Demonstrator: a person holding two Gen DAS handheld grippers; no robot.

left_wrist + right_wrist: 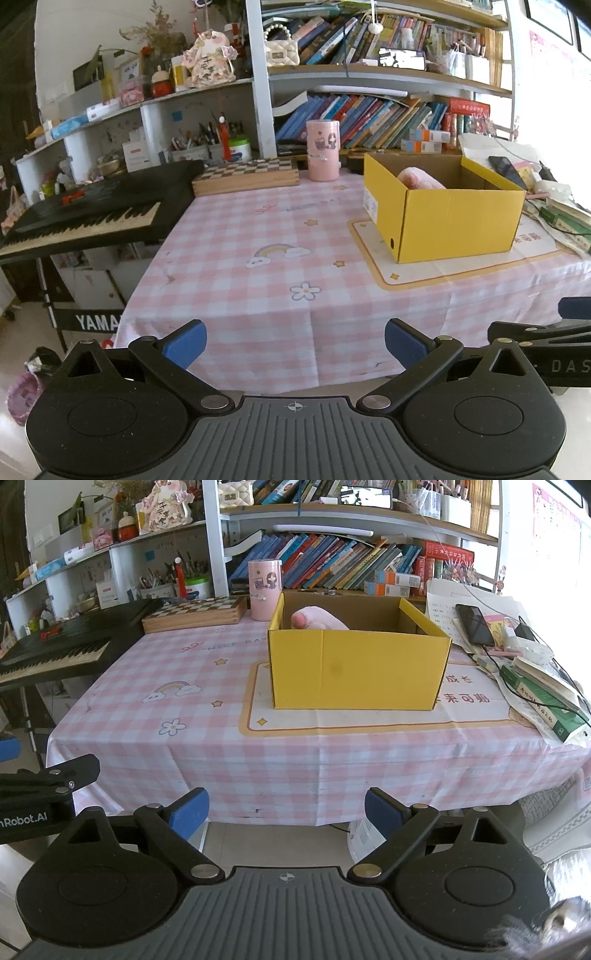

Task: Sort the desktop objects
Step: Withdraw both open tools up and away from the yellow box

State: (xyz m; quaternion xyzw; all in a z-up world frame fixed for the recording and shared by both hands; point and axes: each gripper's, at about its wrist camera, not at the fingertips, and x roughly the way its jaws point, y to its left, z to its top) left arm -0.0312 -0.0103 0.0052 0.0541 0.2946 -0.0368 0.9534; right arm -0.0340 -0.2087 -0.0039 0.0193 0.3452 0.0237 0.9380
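Yellow cardboard makes up the box [356,670], which stands open-topped on a cream mat [369,722] printed on the pink checked cloth [258,273] over the table. Inside the box, at its left end, lies a pink plush [314,622]; only its top shows above the wall, so what it is cannot be told. In the left wrist view the same plush [419,179] sits against the near-left inner corner of the box [454,225].

Both grippers hang off the near edge of the table, well apart from the box. The left gripper [295,341] has its 2 blue pads spread wide with nothing between them. The right gripper [287,810] is spread the same way and holds nothing. Each shows at the edge of the other's view: the right one at the right rim of the left view, the left one at the left rim of the right view.

Behind the box, near the back of the table, a pink tumbler [322,150] stands upright just beside a wooden chessboard [245,176]. A black keyboard [92,210] rests on a stand at the table's left side. To the right of the box lie papers, a dark phone [474,624] and a stack of books [546,698] with cables across them. Shelves [388,74] crowded with books fill the wall behind.
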